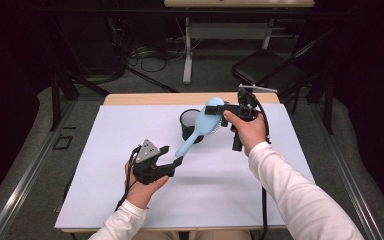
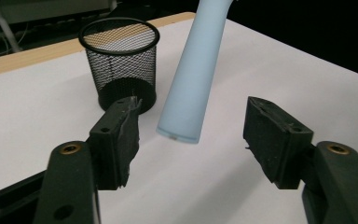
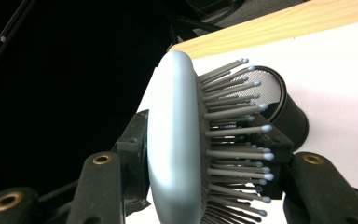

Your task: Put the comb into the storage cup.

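A light blue hairbrush (image 1: 195, 135) hangs slanted above the white table, head up at the right, handle pointing down to the left. My right gripper (image 1: 225, 112) is shut on its head: in the right gripper view one jaw presses the smooth back (image 3: 172, 140) and the other sits in the grey bristles (image 3: 233, 140). My left gripper (image 1: 172, 155) is open at the handle's lower end. In the left gripper view the handle (image 2: 191, 84) ends between the two jaws with a gap on each side. A black mesh cup (image 1: 190, 122) stands upright just behind the brush.
A white sheet (image 1: 130, 200) covers the table, with a wooden edge (image 1: 130, 98) along the far side. The mesh cup (image 2: 121, 60) looks empty. Beyond the table are a black chair (image 1: 270, 70), desk legs and cables on the floor.
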A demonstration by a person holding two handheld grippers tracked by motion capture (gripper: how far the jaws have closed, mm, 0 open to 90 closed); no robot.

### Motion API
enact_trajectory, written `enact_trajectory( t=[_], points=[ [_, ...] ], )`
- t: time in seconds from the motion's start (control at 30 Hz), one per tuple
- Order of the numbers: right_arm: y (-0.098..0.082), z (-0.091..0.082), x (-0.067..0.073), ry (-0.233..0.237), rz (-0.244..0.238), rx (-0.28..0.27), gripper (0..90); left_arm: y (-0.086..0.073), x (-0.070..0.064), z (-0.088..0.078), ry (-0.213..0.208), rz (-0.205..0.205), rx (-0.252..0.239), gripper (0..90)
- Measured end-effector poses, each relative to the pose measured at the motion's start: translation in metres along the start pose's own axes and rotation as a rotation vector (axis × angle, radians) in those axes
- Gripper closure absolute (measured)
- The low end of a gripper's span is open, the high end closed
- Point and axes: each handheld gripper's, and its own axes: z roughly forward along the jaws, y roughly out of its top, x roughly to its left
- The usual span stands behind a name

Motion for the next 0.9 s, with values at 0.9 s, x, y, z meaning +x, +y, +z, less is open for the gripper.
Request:
enact_trajectory(
  t=[0.9],
  points=[
    [0.041,-0.001,0.015,-0.071,-0.052,-0.079,48.4,-0.008,0.012,-0.001,-0.018,-0.079,-0.020,15.8]
  ],
)
